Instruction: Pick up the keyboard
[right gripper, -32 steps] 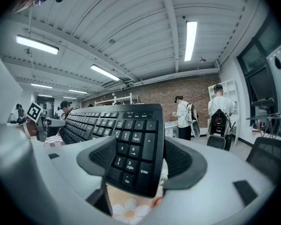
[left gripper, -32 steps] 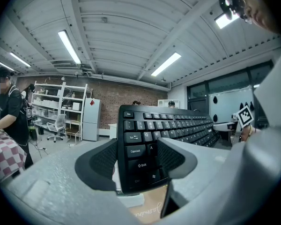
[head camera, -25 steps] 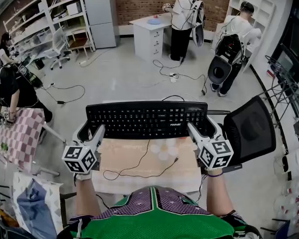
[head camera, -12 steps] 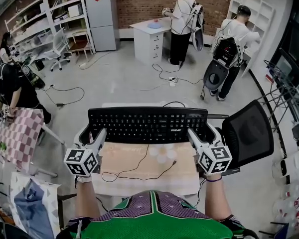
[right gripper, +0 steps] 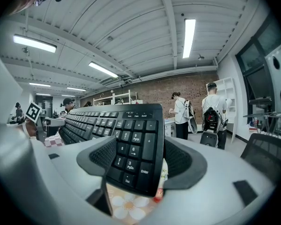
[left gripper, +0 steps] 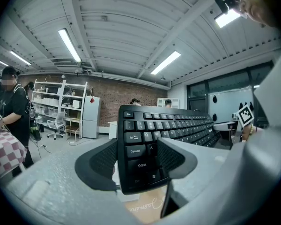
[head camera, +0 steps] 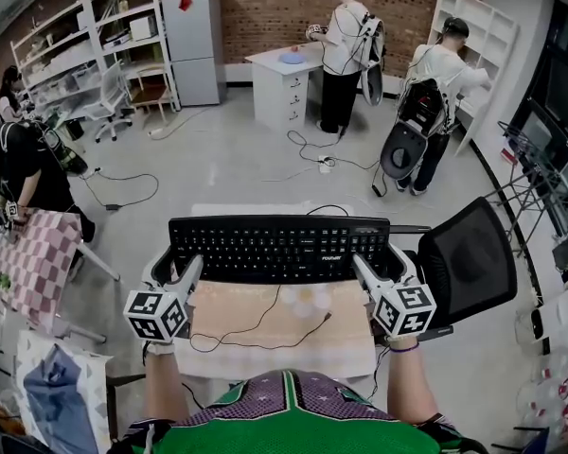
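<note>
**Keyboard**: black, full size. It lies crosswise in front of you, long side running left to right. It spans the gap between your two grippers above the far part of the table. The key face is turned up toward you.

**Left gripper**: clenched on the keyboard's left end. In the left gripper view the jaws pinch the end block by Caps Lock and Shift. The rest of the keyboard runs off to the right.

**Right gripper**: clenched on the keyboard's right end. In the right gripper view the jaws close on the number pad around the 2, 3 and Enter keys. The key rows stretch away to the left.

**Floral cloth**: beige, covering the table. It shows under the keyboard's near edge in both gripper views.

**Thin black cable**: looped over the cloth, near of the keyboard.

**Black mesh chair**: just right of your right gripper.

**Checked table**: well off to the left.
</note>
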Tool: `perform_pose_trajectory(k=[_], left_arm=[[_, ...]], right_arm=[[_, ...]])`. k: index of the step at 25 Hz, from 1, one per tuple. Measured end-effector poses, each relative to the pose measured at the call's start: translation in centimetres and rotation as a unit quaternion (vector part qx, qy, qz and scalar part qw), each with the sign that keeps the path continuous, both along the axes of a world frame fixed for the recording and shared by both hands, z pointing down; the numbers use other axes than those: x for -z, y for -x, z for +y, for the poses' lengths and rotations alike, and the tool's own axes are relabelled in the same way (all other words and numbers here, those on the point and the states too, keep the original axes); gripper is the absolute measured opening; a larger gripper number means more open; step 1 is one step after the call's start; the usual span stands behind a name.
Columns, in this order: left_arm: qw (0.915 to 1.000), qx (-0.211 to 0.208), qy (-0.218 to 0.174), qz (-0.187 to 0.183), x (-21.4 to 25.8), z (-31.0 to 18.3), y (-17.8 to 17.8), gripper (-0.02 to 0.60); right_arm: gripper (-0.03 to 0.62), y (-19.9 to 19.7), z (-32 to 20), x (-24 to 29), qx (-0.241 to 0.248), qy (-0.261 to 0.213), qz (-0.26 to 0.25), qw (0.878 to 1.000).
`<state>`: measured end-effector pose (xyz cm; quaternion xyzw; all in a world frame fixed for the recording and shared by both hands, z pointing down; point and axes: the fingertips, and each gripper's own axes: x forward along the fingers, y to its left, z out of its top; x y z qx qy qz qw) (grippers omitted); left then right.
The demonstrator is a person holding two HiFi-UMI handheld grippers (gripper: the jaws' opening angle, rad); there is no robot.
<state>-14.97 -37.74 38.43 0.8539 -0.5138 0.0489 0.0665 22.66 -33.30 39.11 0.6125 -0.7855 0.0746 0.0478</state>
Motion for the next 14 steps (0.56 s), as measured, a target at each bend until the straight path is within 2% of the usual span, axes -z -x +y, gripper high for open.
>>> perform_pose_trajectory(k=[14], left_arm=[[0.9999, 0.009, 0.007, 0.003, 1.2, -1.1, 1.0, 0.270]], right_arm=[[0.302, 1.0, -1.7, 1.6, 0.008, 0.006, 0.007, 1.000]])
